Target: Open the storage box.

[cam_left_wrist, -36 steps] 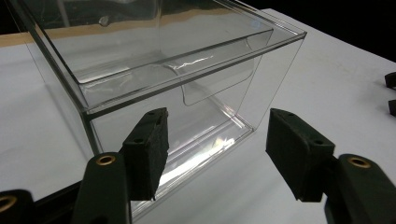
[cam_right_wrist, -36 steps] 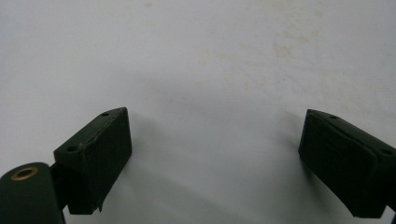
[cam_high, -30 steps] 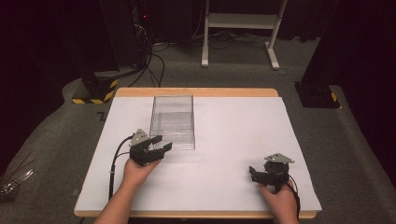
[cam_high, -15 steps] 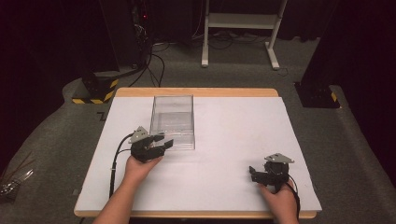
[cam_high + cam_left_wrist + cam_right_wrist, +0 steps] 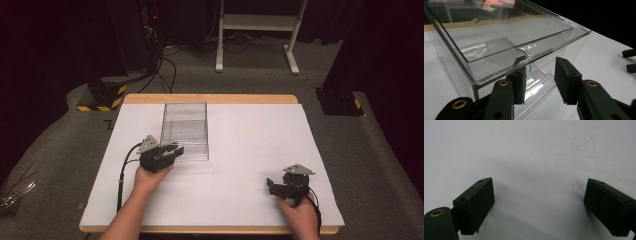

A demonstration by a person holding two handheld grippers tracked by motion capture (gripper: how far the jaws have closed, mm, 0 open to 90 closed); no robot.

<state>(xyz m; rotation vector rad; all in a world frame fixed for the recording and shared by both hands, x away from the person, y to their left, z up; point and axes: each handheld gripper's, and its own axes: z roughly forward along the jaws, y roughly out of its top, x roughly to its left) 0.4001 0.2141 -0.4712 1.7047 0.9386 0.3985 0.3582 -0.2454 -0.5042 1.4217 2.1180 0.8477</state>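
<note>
A clear plastic box (image 5: pixel 184 129) with a clear drawer (image 5: pixel 506 53) inside stands on the white table top (image 5: pixel 250 140), left of centre. My left gripper (image 5: pixel 175 150) is at the box's near end. In the left gripper view its jaws (image 5: pixel 541 80) stand on either side of the drawer's curved front tab (image 5: pixel 536 65); they have just been closing, with gaps still showing, so it is open. My right gripper (image 5: pixel 272 186) rests near the table's front right, open over bare table (image 5: pixel 539 205) with nothing between its pads.
A wooden edge (image 5: pixel 210 98) borders the table's far side. Beyond it on the floor are a white stand (image 5: pixel 255 30), cables (image 5: pixel 165 70) and a yellow-and-black striped base (image 5: pixel 102 97). The right gripper's tips (image 5: pixel 630 60) show far off in the left gripper view.
The left gripper's jaws have narrowed at the box's front end. The left hand has barely shifted, and the right hand has stayed put.
</note>
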